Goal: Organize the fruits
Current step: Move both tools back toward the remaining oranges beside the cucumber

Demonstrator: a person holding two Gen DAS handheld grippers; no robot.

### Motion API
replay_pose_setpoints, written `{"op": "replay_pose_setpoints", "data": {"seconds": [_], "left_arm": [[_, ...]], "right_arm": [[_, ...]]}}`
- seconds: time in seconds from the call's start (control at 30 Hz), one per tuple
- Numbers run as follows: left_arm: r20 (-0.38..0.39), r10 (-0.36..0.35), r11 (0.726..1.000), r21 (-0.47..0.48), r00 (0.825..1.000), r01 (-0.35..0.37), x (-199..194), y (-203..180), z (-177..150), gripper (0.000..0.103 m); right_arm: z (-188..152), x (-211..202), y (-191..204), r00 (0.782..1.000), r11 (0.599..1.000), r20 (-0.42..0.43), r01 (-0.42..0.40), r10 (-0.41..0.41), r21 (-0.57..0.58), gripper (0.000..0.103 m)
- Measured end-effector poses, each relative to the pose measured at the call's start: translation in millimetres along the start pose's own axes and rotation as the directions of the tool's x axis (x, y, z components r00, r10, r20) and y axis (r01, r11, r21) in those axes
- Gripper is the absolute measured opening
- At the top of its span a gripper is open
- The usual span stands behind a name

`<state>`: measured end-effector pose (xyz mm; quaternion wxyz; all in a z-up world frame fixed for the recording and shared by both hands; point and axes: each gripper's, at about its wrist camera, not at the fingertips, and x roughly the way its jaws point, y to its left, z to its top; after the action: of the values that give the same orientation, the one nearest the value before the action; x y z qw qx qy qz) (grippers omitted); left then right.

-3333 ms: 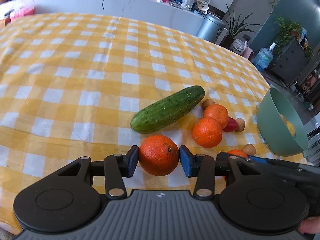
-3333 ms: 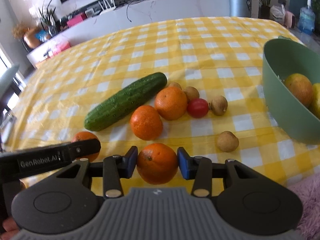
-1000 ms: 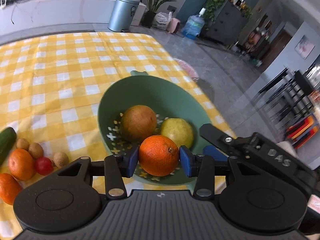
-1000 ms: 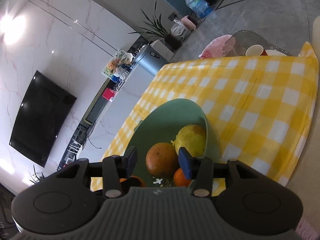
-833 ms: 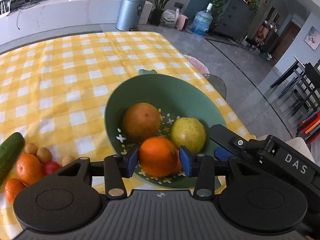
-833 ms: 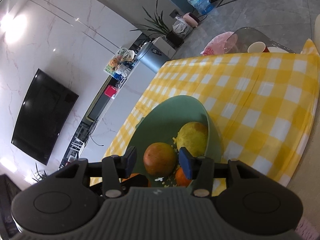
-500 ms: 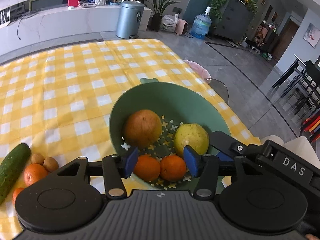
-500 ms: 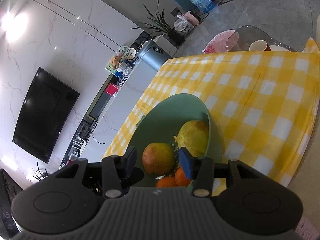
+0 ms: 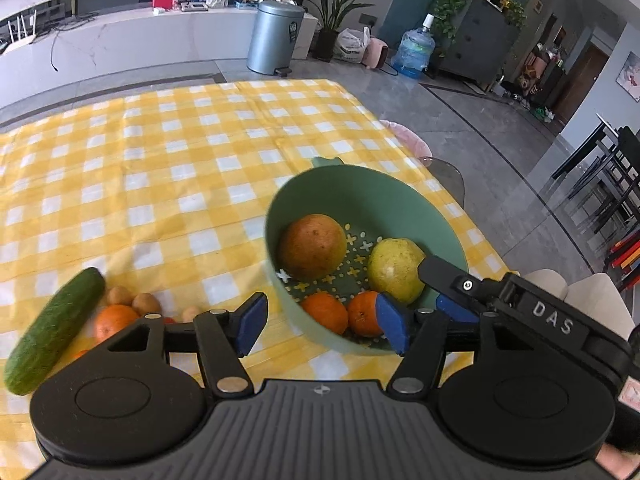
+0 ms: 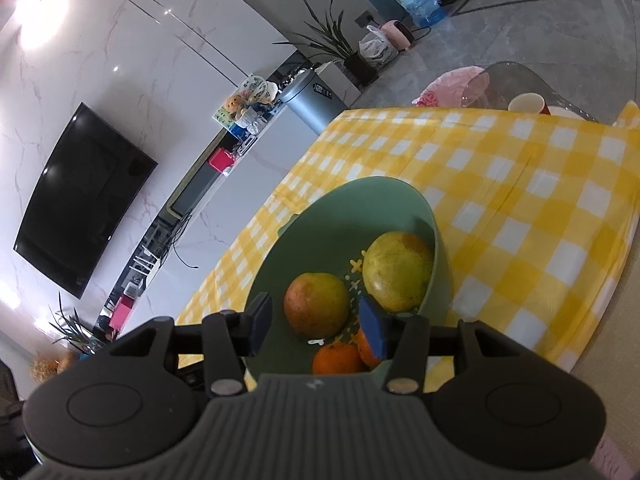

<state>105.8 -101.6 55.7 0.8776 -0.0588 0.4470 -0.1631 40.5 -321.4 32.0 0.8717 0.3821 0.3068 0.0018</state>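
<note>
Two oranges [image 9: 325, 313] lying side by side at the near inner wall of the green colander bowl [image 9: 384, 192]. Left gripper [image 9: 322, 322] above that near rim, just spread wider, pinching nothing. Right gripper [image 10: 316, 322] spread and empty over the bowl; cucumber [image 9: 52, 330] well left of it.

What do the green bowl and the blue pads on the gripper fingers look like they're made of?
The green bowl looks like matte moulded plastic: even colour, a thin smooth rim, and cross-shaped drain holes cut through its bottom like a colander. The blue pads on the left gripper look like soft rubber or foam: dull, no shine, slightly rounded edges. Which of the two, the view leaves open.
</note>
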Motion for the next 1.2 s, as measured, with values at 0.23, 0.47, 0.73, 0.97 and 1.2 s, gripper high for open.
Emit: {"op": "replay_pose_setpoints", "data": {"seconds": [0.23, 0.47, 0.73, 0.97, 1.2], "left_arm": [[0.019, 0.038, 0.999, -0.014, 0.999, -0.037, -33, 12, -8, 0.074], [0.022, 0.093, 0.995, -0.044, 0.995, -0.092, -64, 33, -21, 0.076], [0.026, 0.146, 0.98, -0.14, 0.989, -0.141, -94, 75, -42, 0.077], [0.017, 0.185, 0.961, -0.214, 0.982, -0.178, -112, 108, -59, 0.077], [0.001, 0.183, 0.937, -0.304, 0.983, -0.174, -114, 142, -75, 0.077]], "right_arm": [[0, -7, 14, 1.0, 0.999, 0.002, 0.009, -0.009, -0.035, 0.05], [-10, -14, 44, 1.0, 0.994, -0.02, -0.01, 0.008, -0.111, 0.052], [-40, -17, 95, 0.995, 0.966, -0.083, -0.066, 0.047, -0.249, 0.054], [-72, -10, 135, 0.981, 0.924, -0.192, -0.099, 0.028, -0.37, 0.053], [-109, 8, 155, 0.941, 0.914, -0.339, -0.131, -0.007, -0.383, 0.052]]}}
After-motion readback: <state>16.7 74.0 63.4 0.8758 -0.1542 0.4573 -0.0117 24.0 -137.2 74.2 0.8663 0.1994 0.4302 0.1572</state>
